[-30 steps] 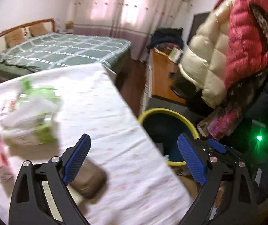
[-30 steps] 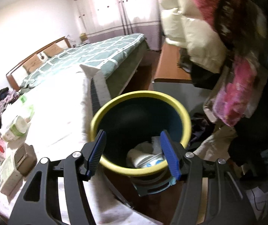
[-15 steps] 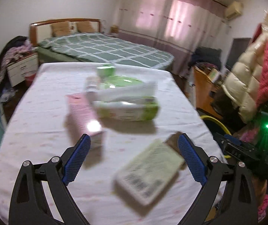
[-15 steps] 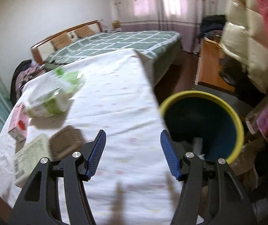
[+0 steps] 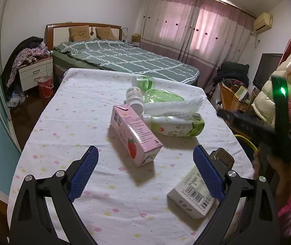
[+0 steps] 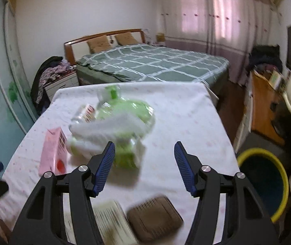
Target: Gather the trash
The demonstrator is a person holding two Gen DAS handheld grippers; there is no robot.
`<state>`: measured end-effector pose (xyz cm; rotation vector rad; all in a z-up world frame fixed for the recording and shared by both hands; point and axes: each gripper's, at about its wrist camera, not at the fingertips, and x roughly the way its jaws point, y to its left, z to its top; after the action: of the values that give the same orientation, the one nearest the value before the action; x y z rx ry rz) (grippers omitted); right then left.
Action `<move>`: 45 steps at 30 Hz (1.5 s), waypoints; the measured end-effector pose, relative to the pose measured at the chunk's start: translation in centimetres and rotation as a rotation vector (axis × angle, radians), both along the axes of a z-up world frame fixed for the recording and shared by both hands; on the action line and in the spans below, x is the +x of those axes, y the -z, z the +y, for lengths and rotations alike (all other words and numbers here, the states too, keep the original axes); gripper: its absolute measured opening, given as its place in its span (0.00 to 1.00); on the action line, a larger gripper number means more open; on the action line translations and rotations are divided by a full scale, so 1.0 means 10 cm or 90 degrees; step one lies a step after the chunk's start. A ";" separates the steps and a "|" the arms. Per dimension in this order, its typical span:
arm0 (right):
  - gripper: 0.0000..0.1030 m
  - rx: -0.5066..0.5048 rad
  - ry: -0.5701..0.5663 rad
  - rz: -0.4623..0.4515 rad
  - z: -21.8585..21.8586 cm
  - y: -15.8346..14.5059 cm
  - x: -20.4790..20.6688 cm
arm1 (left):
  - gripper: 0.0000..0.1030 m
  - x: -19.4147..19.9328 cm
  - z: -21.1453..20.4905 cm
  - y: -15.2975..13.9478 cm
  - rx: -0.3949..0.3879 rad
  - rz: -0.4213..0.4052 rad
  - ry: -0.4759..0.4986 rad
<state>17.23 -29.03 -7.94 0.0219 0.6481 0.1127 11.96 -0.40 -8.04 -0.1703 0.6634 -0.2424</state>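
Left tongs (image 5: 144, 168) spread wide, empty, over pink carton (image 5: 135, 134); right tongs (image 6: 144, 166) apart, empty, above cloth-covered surface (image 6: 186, 126); yellow-rimmed bin (image 6: 265, 183) near right.

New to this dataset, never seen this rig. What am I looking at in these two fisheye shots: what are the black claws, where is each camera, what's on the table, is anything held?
No robot arm here: a person carries a two-finger gripper in each hand, each with a fisheye camera looking along its fingers.

One view looks past the left gripper, the other past the right gripper. Both are open and hold nothing.

On the table, under a dotted white cloth, lies the trash: a pink carton with a strawberry on it, a green-labelled bottle on its side, a crumpled green and white wrapper, a white barcoded box and a brown pad.

Right of the table stands a yellow-rimmed bin.
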 end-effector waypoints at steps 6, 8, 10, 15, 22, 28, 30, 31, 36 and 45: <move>0.63 0.021 -0.025 0.018 0.19 -0.04 0.44 | 0.90 0.10 0.07 0.08 -0.012 0.011 -0.010; 0.64 0.019 -0.024 0.027 0.25 0.01 0.56 | 0.90 0.12 0.09 0.10 -0.012 0.014 -0.011; 0.64 0.019 -0.021 0.044 0.28 0.08 0.63 | 0.90 0.13 0.09 0.10 -0.012 0.016 -0.010; 0.54 0.034 -0.022 0.073 0.29 0.22 0.71 | 0.90 0.16 0.06 0.13 -0.012 0.020 -0.005; 0.04 0.047 -0.035 0.089 0.24 0.24 0.66 | 0.90 0.19 -0.01 0.15 -0.012 0.027 0.005; 0.03 0.064 -0.033 0.060 0.18 0.10 0.52 | 0.90 0.19 -0.01 0.17 -0.011 0.027 0.003; 0.03 0.072 -0.033 0.047 0.14 0.01 0.45 | 0.90 0.18 0.00 0.16 -0.010 0.025 0.002; 0.03 0.075 -0.033 0.041 0.13 -0.02 0.42 | 0.90 0.18 0.00 0.16 -0.010 0.024 0.002; 0.03 0.086 -0.021 0.000 0.00 -0.23 0.21 | 0.90 0.13 -0.03 0.14 -0.009 0.020 0.007; 0.03 0.100 0.033 -0.050 -0.45 -0.46 -0.19 | 0.90 0.05 -0.16 0.07 -0.003 0.011 0.027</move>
<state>15.38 -33.50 -3.30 0.1849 0.5590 0.1139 12.50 -2.04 -8.77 -0.1629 0.6835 -0.2837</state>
